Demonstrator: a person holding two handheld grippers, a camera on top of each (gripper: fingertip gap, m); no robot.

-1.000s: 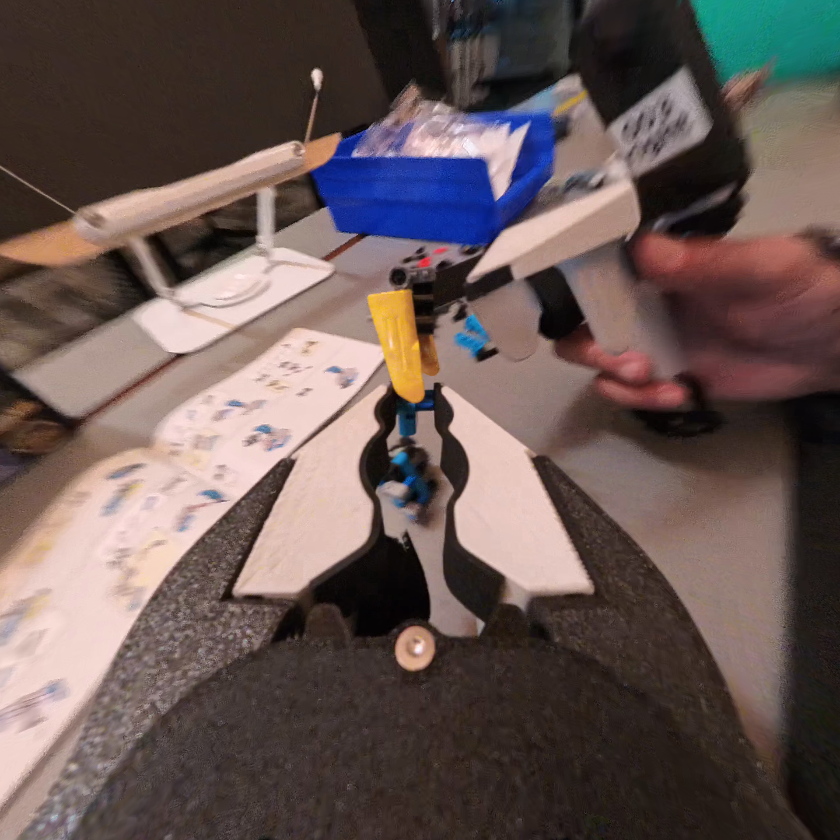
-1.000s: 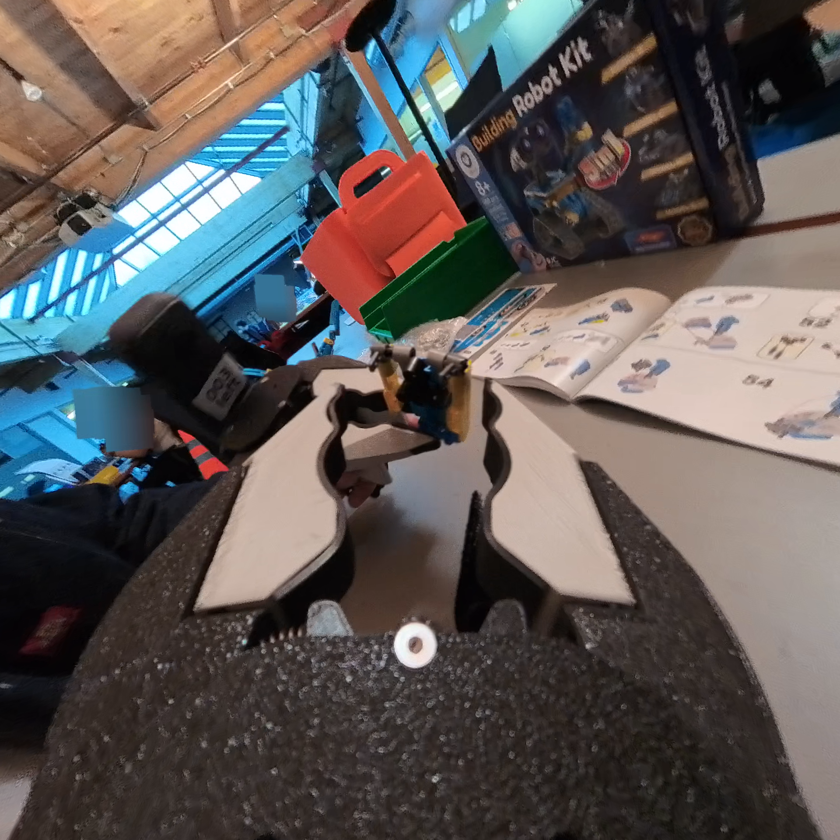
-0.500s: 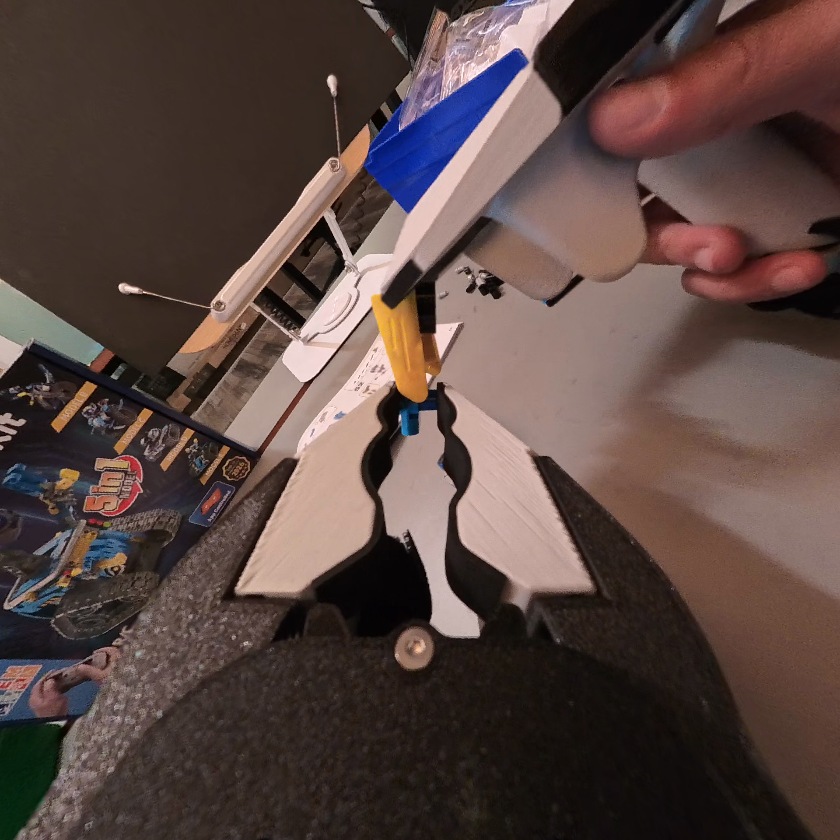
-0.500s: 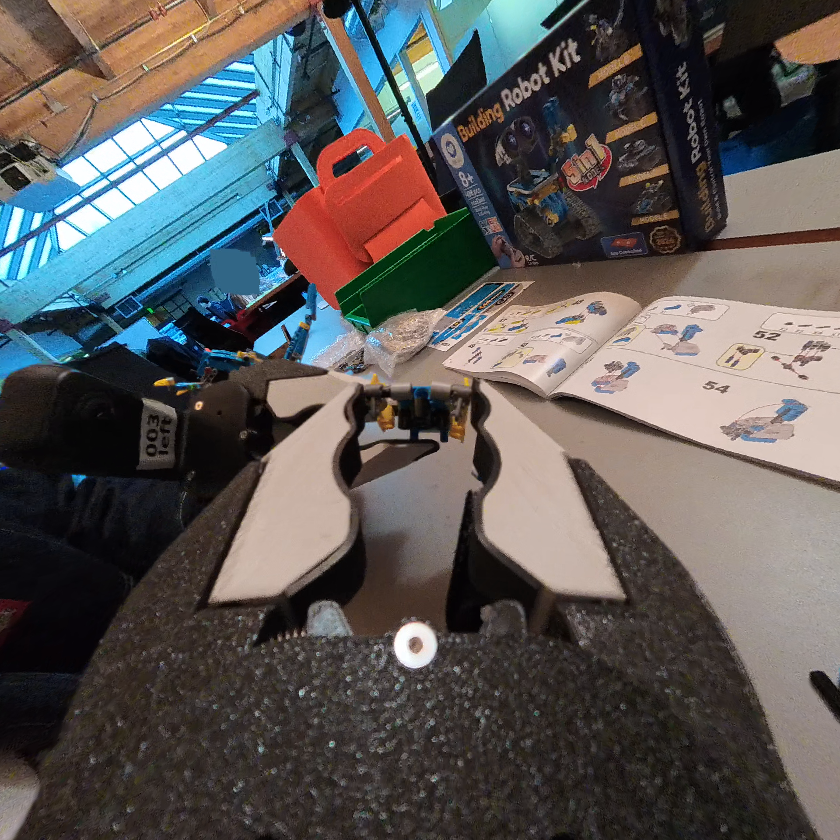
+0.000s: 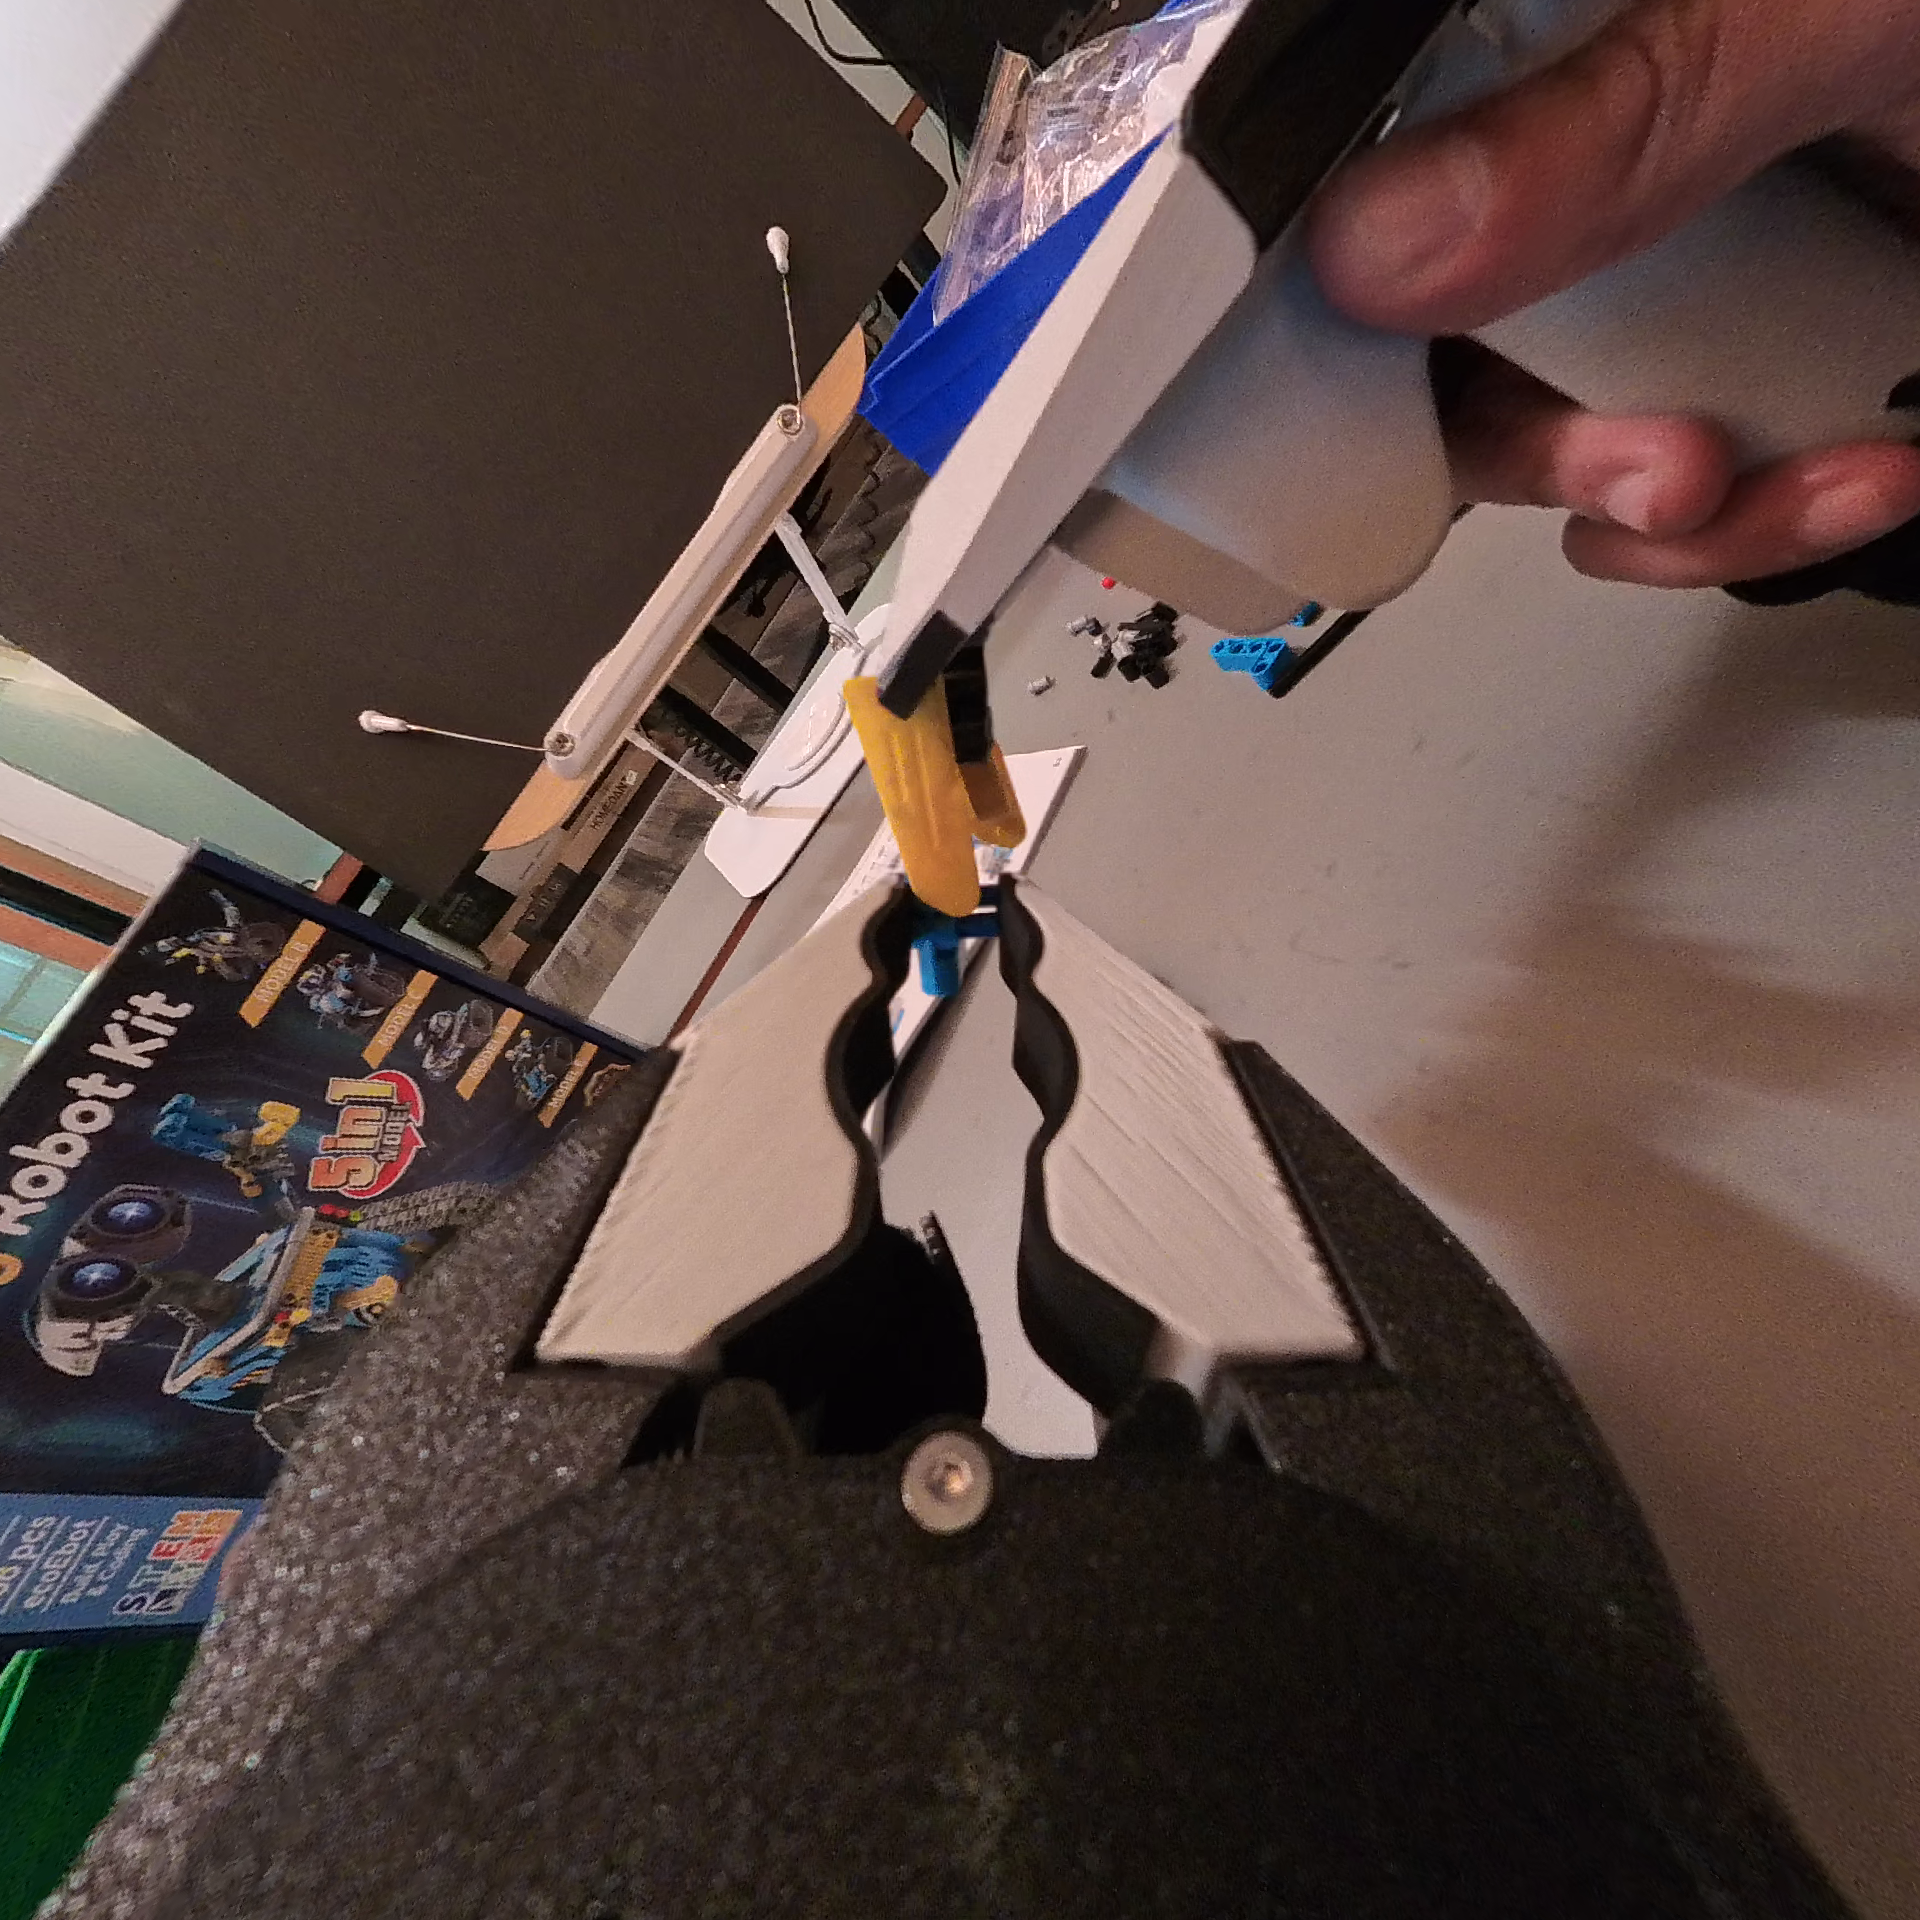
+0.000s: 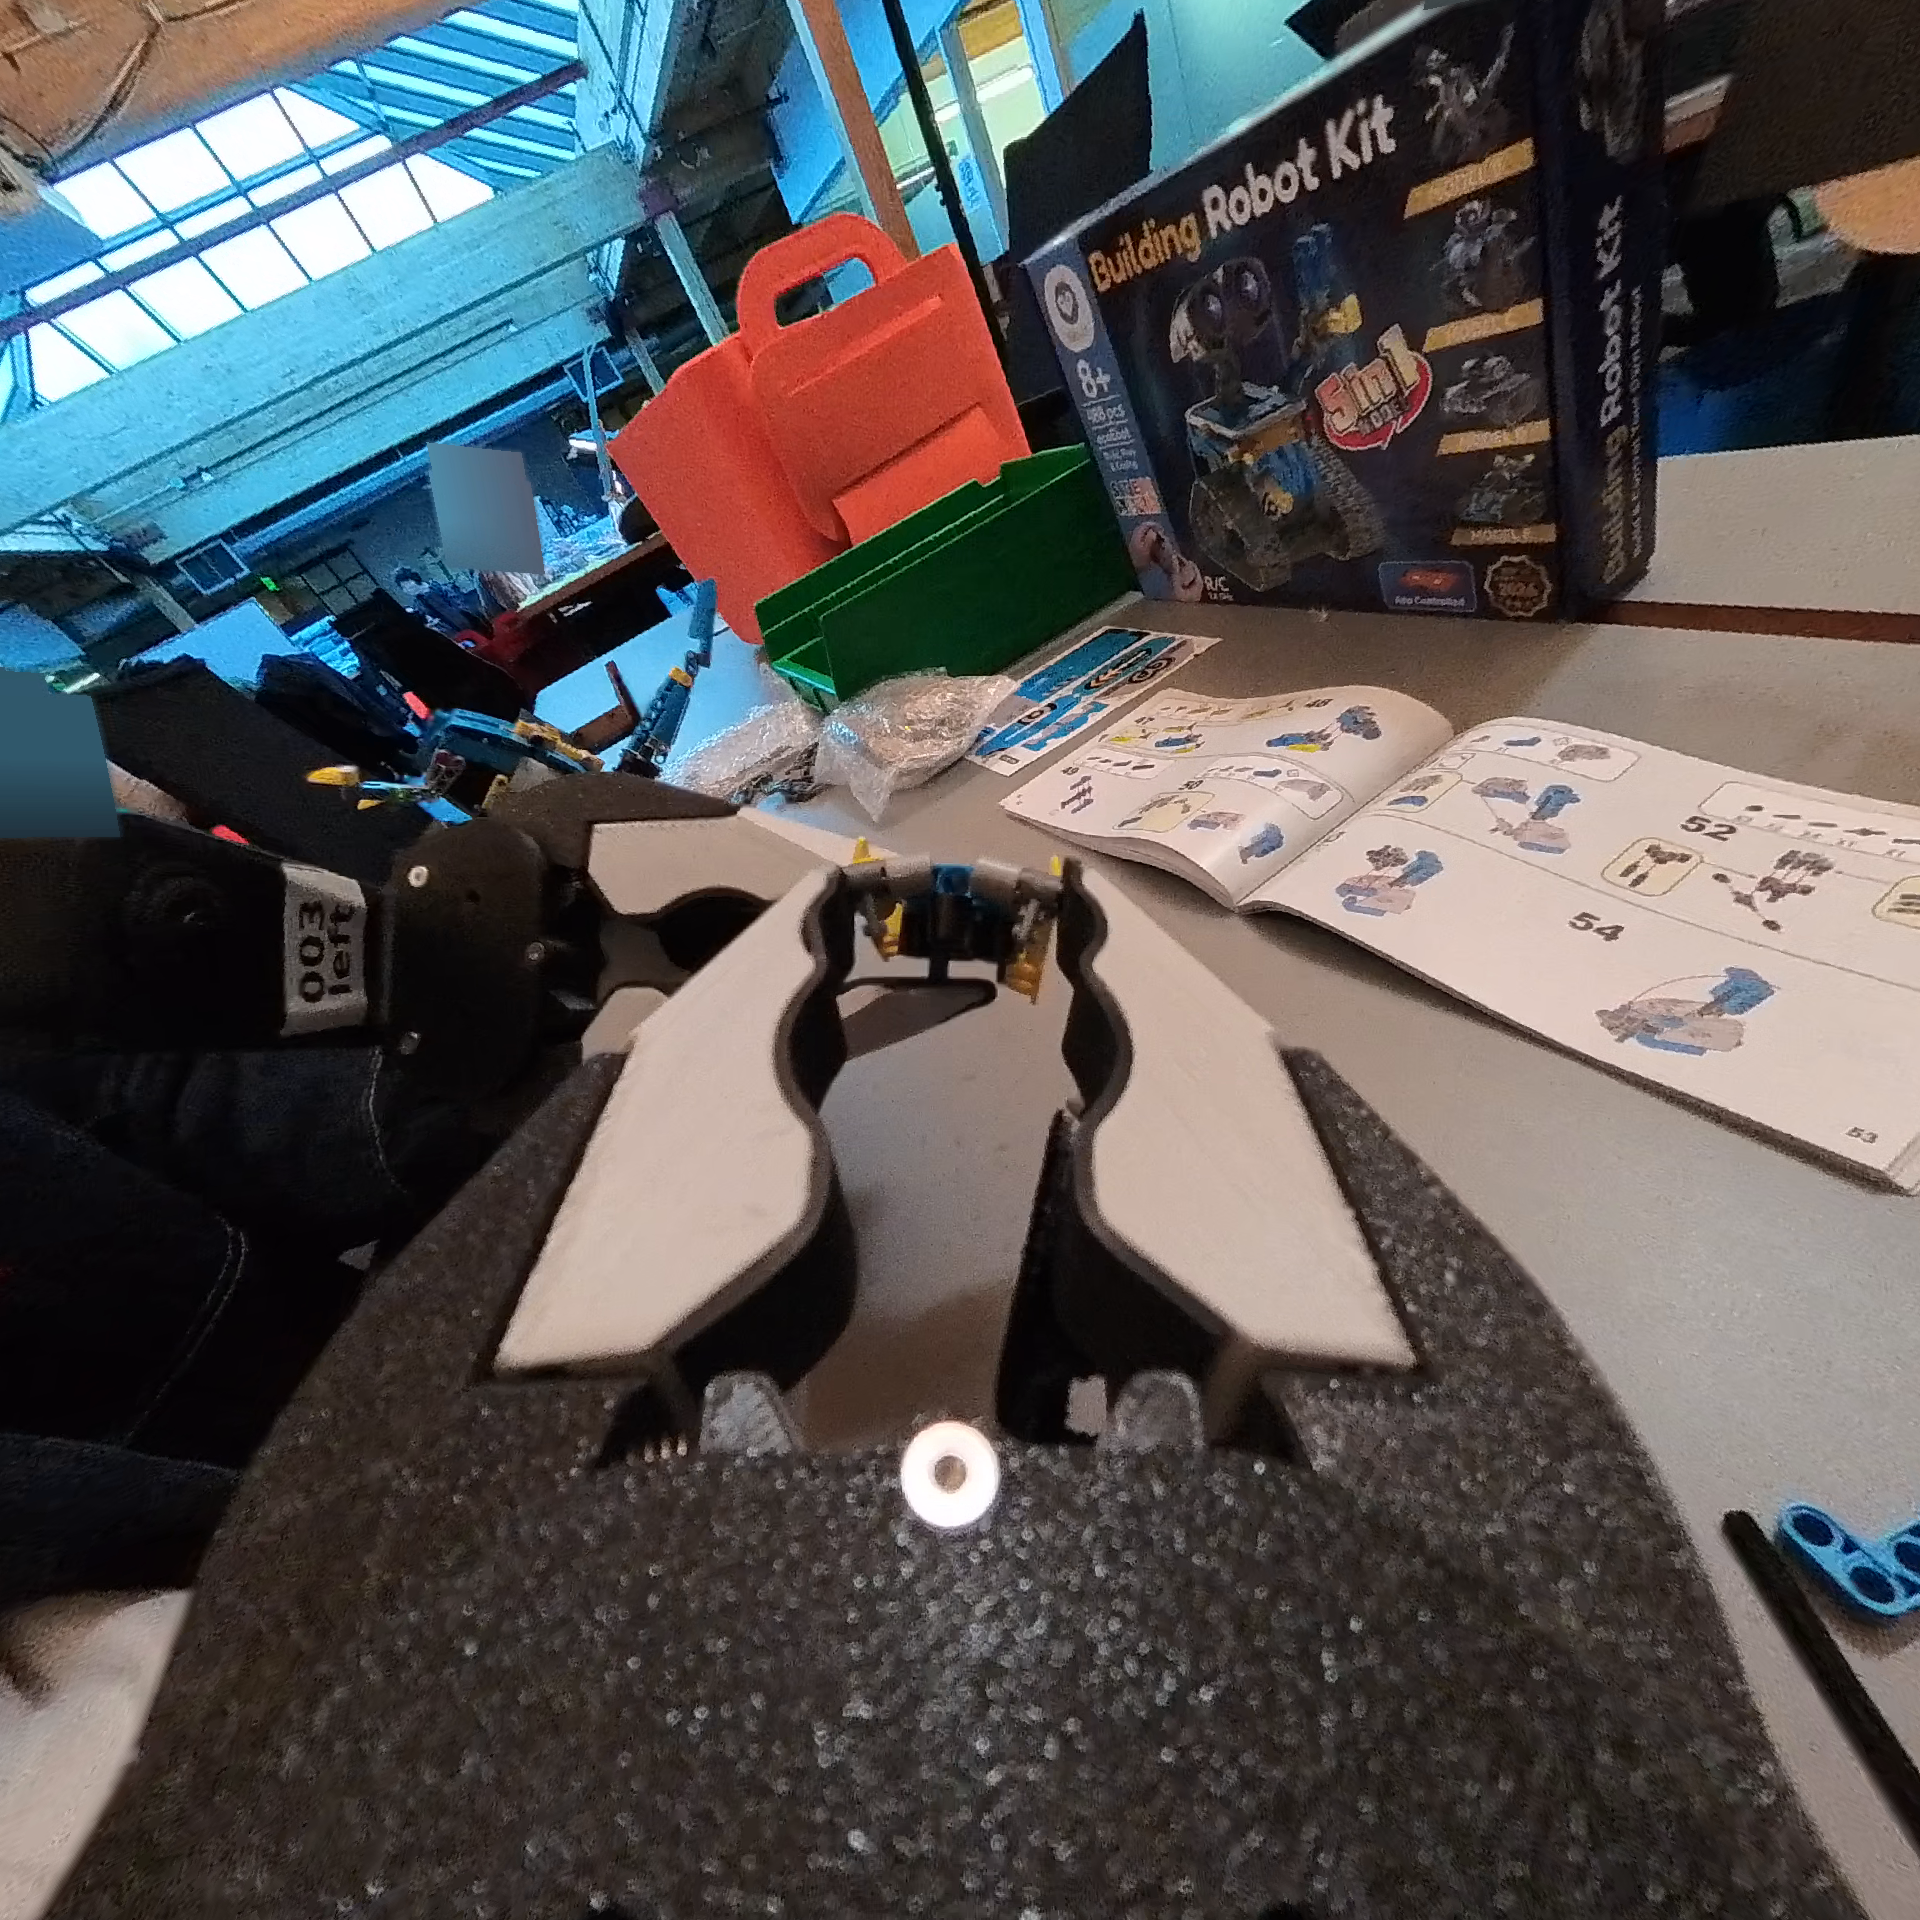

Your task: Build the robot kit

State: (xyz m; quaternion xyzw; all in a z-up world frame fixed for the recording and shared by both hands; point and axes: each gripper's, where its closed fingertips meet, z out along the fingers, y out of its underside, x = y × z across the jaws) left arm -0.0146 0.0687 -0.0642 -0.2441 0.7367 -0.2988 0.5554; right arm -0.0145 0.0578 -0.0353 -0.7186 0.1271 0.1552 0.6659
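Note:
A small brick assembly of yellow, blue and black parts is held between both grippers above the grey table. My left gripper is shut on the blue peg at the assembly's lower end. The right gripper, held by a hand, comes in from the upper right and clamps the assembly's black top. In the right wrist view my right gripper is shut on the assembly across its width. The left gripper reaches in from the left, below it.
An open instruction booklet, a dark kit box, a green bin and an orange foam carrier lie beyond. A blue bin, loose small parts, a blue beam and a black rod are nearby. The tips of both grippers are at nearly the same place.
My right gripper's fingers closed from wide apart onto the assembly. My left gripper rolled while keeping its hold on the blue peg. Little has moved in the last half second.

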